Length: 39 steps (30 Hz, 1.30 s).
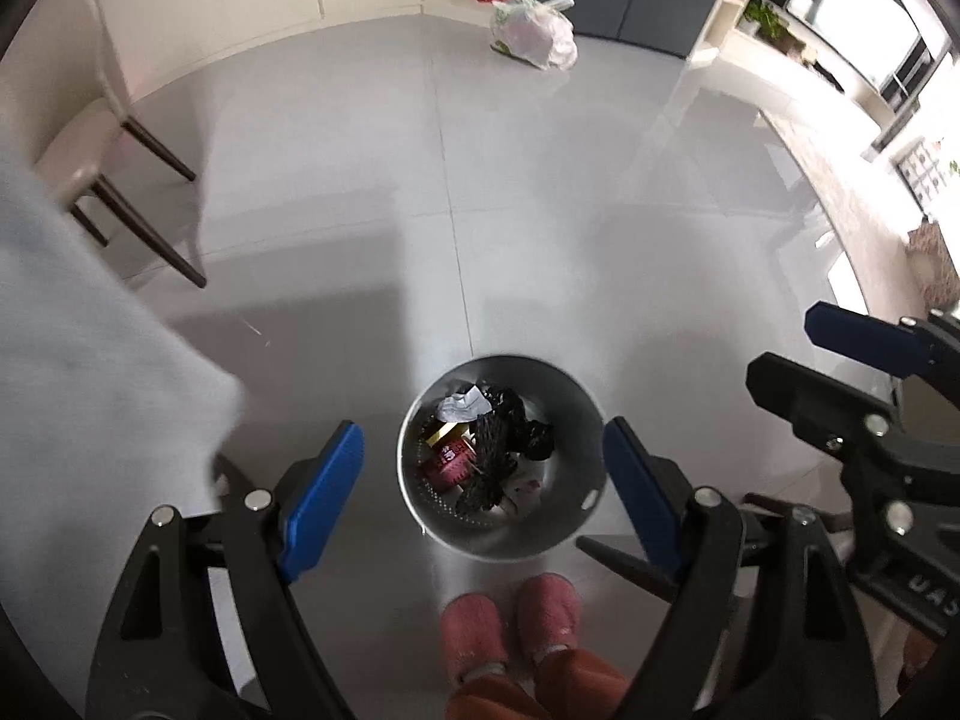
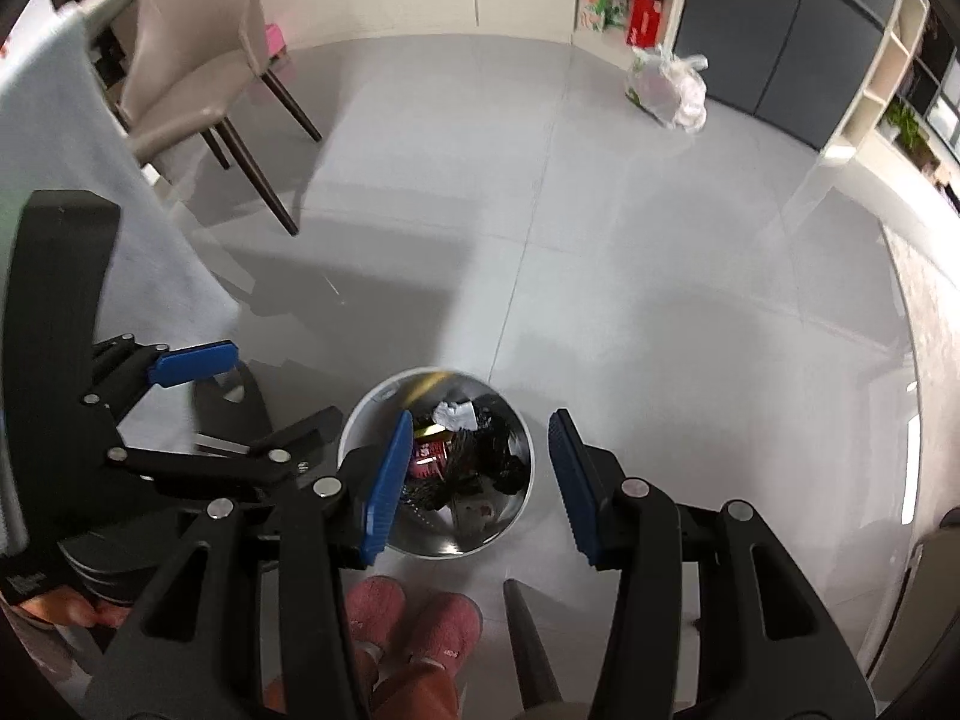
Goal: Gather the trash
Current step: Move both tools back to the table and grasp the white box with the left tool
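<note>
In the left wrist view, the left gripper (image 1: 483, 483) hangs with its blue-padded jaws spread wide and empty above a round shiny metal trash bin (image 1: 576, 420) that stands on the grey tiled floor (image 1: 540, 210), with black crumpled scraps, white paper and a red can inside. In the right wrist view, the right gripper (image 2: 474, 480) is parted and empty above the same bin (image 2: 372, 408); pink fuzzy slippers (image 2: 414, 618) stand just beside it.

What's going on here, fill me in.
A person in pink slippers stands over a metal trash bin on the floor, holding both grippers above it. The left hand-held gripper and right hand-held gripper are open and empty. The bin already holds crumpled paper, black scraps and a red can. A tied plastic bag sits farther off.
</note>
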Available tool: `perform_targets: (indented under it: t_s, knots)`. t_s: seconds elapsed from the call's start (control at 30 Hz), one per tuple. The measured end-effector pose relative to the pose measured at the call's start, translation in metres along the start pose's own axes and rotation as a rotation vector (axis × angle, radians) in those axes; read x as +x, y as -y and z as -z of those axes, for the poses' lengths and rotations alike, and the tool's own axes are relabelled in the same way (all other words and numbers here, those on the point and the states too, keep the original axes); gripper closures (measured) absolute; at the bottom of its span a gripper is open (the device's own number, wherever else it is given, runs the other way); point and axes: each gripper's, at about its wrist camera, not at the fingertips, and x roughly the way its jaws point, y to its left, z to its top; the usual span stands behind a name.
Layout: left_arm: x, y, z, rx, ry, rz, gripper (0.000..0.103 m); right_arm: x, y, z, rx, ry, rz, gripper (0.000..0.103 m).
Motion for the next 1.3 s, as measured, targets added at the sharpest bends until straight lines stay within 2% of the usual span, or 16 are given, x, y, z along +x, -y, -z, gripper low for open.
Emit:
perform_targets:
  t_s: [0.3,0.43,0.63,0.83,1.0,1.3]
  knots:
    - [-0.15,-0.022,-0.018,-0.097,0.091,-0.075,0.021,-0.122,-0.04,-0.053,-0.132,0.082,-0.085,0.057]
    - [-0.206,-0.046,-0.007,-0.184,0.136,-0.119,0.021,-0.162,-0.076,-0.067,-0.239,0.12,-0.146,0.057]
    - [-0.281,-0.098,0.028,-0.346,0.203,-0.246,0.021,-0.205,-0.149,-0.083,-0.421,0.158,-0.269,0.057]
    - [-0.343,-0.154,0.092,-0.566,0.252,-0.378,0.021,-0.235,-0.256,-0.079,-0.644,0.186,-0.415,0.057]
    - [-0.395,-0.201,0.172,-0.772,0.266,-0.481,0.021,-0.258,-0.35,-0.056,-0.814,0.198,-0.516,0.057]
    - [-0.467,-0.271,0.307,-0.945,0.272,-0.582,0.021,-0.292,-0.503,0.019,-0.992,0.176,-0.641,0.057]
